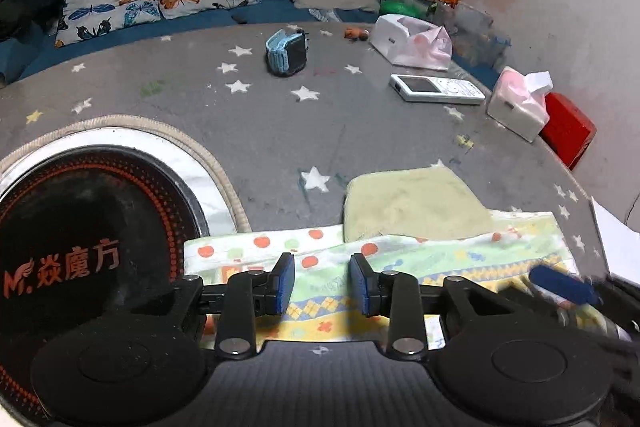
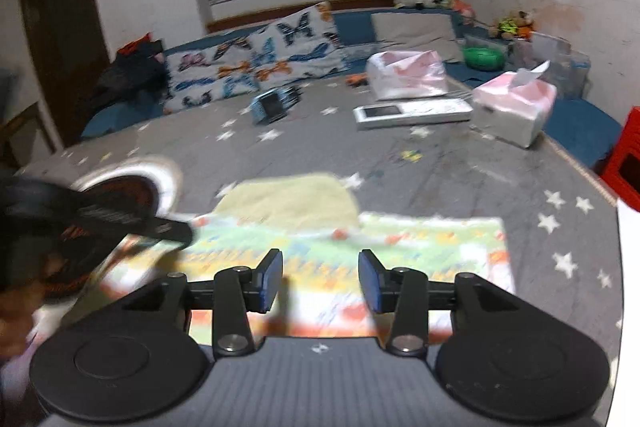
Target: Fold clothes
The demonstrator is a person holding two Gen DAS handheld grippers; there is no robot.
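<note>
- Left gripper (image 1: 322, 283): fingers spread, nothing between them, above the patterned cloth (image 1: 400, 267)
- Right gripper (image 2: 320, 281): fingers spread wide, holding nothing, above the same cloth
- Patterned cloth lies flat on grey star-print table (image 1: 280, 131), overlapping a pale green towel (image 1: 412, 203)

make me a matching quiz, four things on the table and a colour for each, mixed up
Things:
1. kids' watch
2. box at the table edge
3. folded towel
4. handheld device

Colours:
A. pale yellow-green
B. white
C. light blue
D. red

Pairs: 1-C, 2-D, 3-A, 4-B
</note>
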